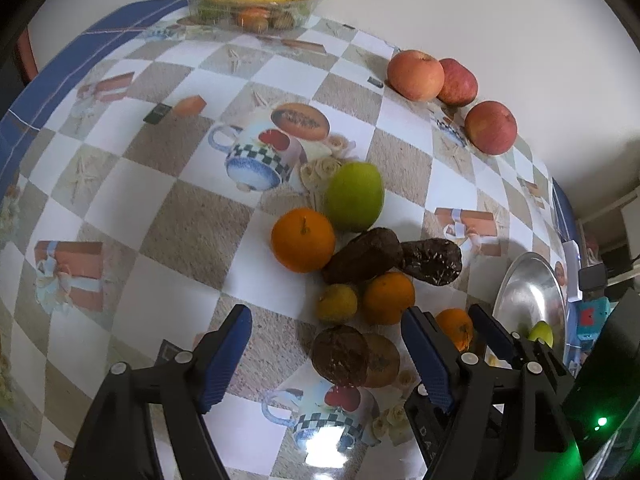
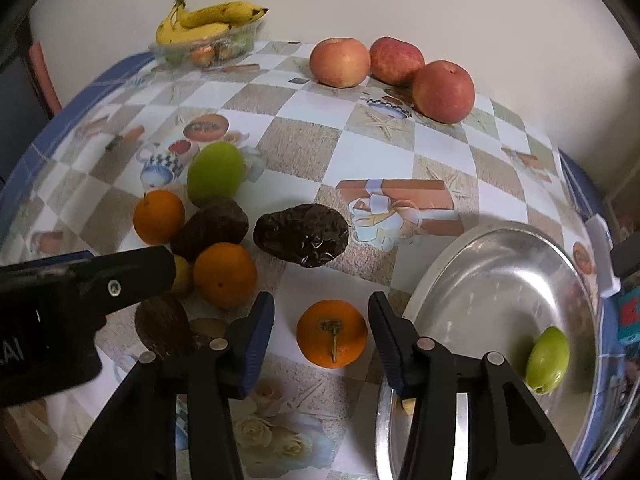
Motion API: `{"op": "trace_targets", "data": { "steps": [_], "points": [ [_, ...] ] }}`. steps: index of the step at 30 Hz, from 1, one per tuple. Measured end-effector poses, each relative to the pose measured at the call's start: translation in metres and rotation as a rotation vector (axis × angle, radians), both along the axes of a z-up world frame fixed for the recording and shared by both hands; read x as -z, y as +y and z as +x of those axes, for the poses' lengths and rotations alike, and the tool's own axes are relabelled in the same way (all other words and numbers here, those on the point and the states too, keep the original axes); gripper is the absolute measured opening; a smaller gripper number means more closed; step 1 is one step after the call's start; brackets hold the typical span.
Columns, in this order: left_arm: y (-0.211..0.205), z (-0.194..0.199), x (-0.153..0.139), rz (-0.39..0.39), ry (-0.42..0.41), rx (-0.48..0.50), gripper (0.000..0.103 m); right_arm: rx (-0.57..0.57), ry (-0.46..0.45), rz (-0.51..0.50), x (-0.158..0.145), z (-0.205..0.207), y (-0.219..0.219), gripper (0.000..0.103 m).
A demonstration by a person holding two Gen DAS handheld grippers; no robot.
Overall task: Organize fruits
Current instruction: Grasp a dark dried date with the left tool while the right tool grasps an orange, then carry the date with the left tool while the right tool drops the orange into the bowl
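- Patterned checked cloth covers the counter (image 2: 440, 152), pale wall behind, everything lit from above.
- Right claw (image 2: 322, 340) straddles a small orange (image 2: 332, 334), stem up; the pads stand on either side with a visible gap, so no squeeze yet, nothing held.
- Left claw (image 1: 328, 360) hangs wide apart over a dark brown round fruit (image 1: 340, 354) that touches a yellow-brown one (image 1: 382, 360); nothing gripped.
- Risk: the small orange is round and free on slick cloth; an off-centre close could squirt it out toward the steel plate (image 2: 500, 280) just beside it or roll it off the near edge.
- Risk: the right claw's outer finger (image 2: 390, 344) sits right at the plate rim; closing or lifting may knock the plate and set the small green fruit (image 2: 547, 360) in it rolling.
- Risk: the two claws work very near each other; the left one's body blocks the lower left of the right wrist view, so a bump is likely if both move at once.
- Risk: the left claw may pinch both touching fruits, or nudge the tight pile ahead: a second orange (image 1: 389, 298), a small yellowish fruit (image 1: 337, 303), a brown fruit (image 1: 362, 256), a wrinkled dark fruit (image 1: 432, 266), a bigger orange (image 1: 303, 239), a large green fruit (image 1: 354, 196).
- Three apples (image 2: 340, 62) sit by the wall, well apart, safe.
- Bananas (image 2: 208, 20) top a clear tray (image 2: 244, 36) at the far corner, also out of harm's way.
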State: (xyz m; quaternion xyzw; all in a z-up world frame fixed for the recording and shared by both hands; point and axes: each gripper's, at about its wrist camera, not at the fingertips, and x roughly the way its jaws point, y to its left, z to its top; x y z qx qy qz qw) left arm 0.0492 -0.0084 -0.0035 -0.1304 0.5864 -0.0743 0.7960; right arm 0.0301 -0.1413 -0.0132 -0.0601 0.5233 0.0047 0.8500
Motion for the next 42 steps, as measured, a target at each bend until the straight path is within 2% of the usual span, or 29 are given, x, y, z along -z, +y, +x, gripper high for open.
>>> {"op": "trace_targets", "data": {
  "steps": [4,9,18,21,26,28,35,42],
  "points": [
    [-0.002,-0.001,0.003,-0.007,0.018,0.004,0.08,0.005,-0.007,-0.031,0.0,0.0,-0.001,0.037],
    [-0.003,-0.002,0.008,-0.018,0.045,0.005,0.079,0.0,-0.005,-0.023,-0.001,0.0,-0.001,0.037],
    [-0.008,-0.005,0.02,-0.023,0.104,0.006,0.064,0.032,0.02,0.123,-0.007,-0.011,-0.007,0.036],
    [-0.01,-0.007,0.021,-0.024,0.112,0.006,0.062,0.05,0.042,0.167,-0.007,-0.015,-0.009,0.036],
    [-0.011,-0.009,0.023,-0.028,0.12,0.001,0.045,0.085,0.08,0.229,-0.002,-0.018,-0.014,0.036],
    [-0.01,-0.01,0.024,-0.054,0.128,-0.004,0.038,0.091,0.08,0.241,-0.003,-0.018,-0.016,0.036],
    [-0.008,-0.011,0.022,-0.099,0.131,-0.018,0.037,0.094,0.081,0.251,-0.003,-0.018,-0.017,0.036],
    [-0.005,-0.014,-0.006,-0.101,0.035,-0.021,0.037,0.103,0.034,0.273,-0.021,-0.02,-0.023,0.036]
  ]
}}
